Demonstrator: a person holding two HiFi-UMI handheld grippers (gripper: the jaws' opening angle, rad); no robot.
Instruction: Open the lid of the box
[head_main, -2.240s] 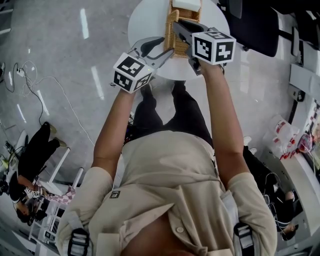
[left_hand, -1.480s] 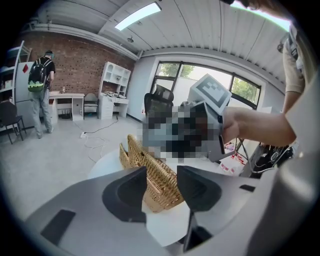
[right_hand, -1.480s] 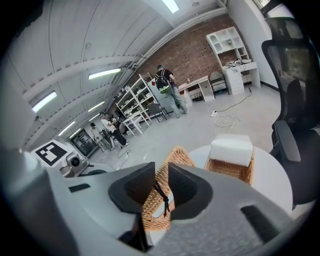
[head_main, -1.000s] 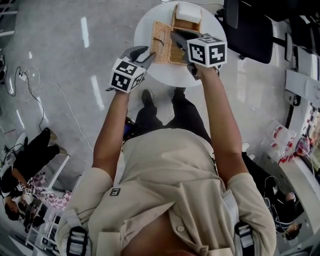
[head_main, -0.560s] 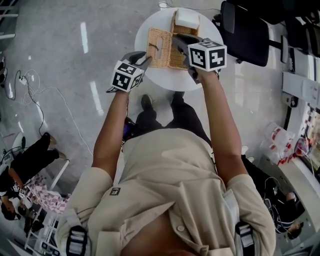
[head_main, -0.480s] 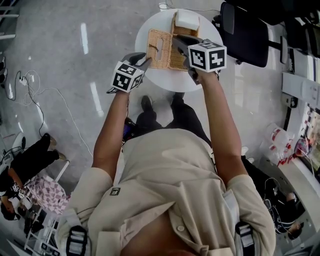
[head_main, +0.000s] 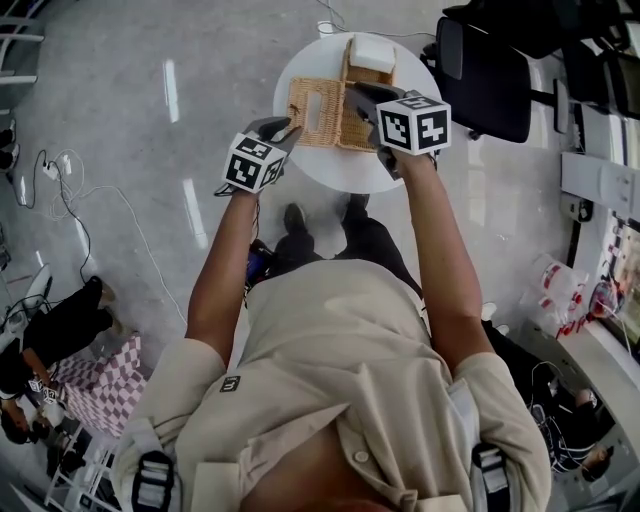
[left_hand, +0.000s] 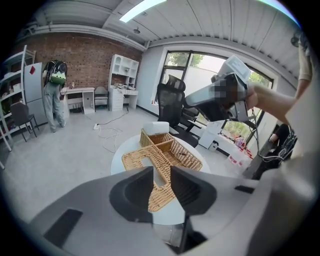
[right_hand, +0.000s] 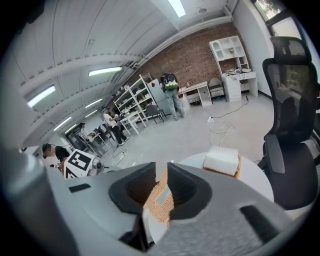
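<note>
Since the lid (head_main: 313, 100) already lies flat at nine o'clock of the box (head_main: 352, 130), neither gripper needs to hold anything: the left gripper (left_hand: 161, 172), its jaws having just been closing, and the right gripper (right_hand: 161, 167) are both slightly parted with nothing between them.

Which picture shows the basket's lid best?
The head view: it shows almost all of the lid from above, slot and all, open over the table. The left gripper view shows it bigger, but its near end is hidden. The right gripper view shows only a thin strip.
</note>
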